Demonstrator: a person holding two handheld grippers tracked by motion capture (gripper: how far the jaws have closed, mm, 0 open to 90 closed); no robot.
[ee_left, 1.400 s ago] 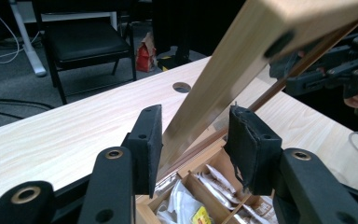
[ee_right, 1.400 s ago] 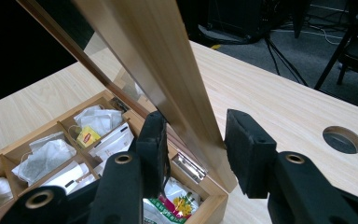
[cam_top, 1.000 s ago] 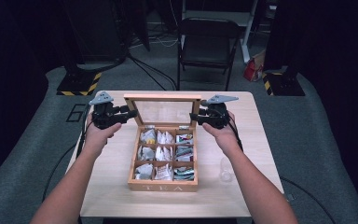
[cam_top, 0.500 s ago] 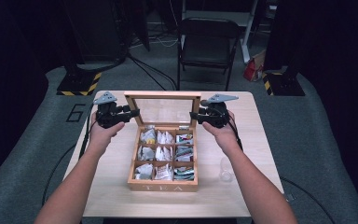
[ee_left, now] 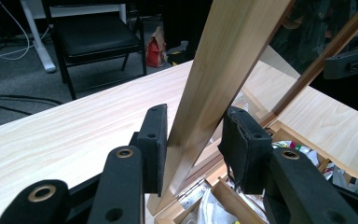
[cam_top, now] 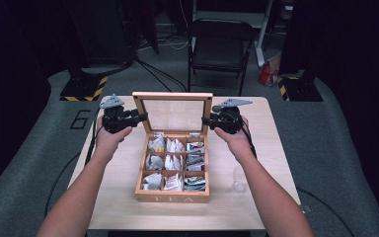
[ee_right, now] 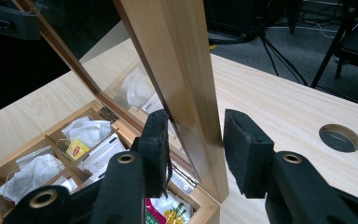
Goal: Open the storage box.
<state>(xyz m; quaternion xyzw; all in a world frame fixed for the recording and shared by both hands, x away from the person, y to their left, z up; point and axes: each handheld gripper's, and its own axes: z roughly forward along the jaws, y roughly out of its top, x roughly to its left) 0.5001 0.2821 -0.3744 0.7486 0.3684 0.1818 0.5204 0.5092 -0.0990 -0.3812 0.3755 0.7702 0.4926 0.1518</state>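
Observation:
A wooden tea box [cam_top: 172, 198] sits mid-table, its compartments holding tea bags [cam_top: 172, 162]. Its glass-paned lid [cam_top: 172, 114] stands upright at the back. My left gripper [cam_top: 142, 117] is at the lid's left edge, and in the left gripper view the wooden frame [ee_left: 200, 121] runs between the two pads, which press on it from both sides. My right gripper [cam_top: 205, 120] is at the lid's right edge. In the right gripper view its jaws likewise clamp the frame [ee_right: 191, 121] just above the hinge [ee_right: 182, 176].
A small clear cup [cam_top: 239, 178] stands on the table right of the box. A round cable hole [ee_right: 338, 137] is in the tabletop past the right gripper. A black chair [cam_top: 221, 49] stands behind the table [cam_top: 271, 148].
My left gripper has slid a little to the right onto the lid's left edge. The right gripper and the upright lid have stayed put.

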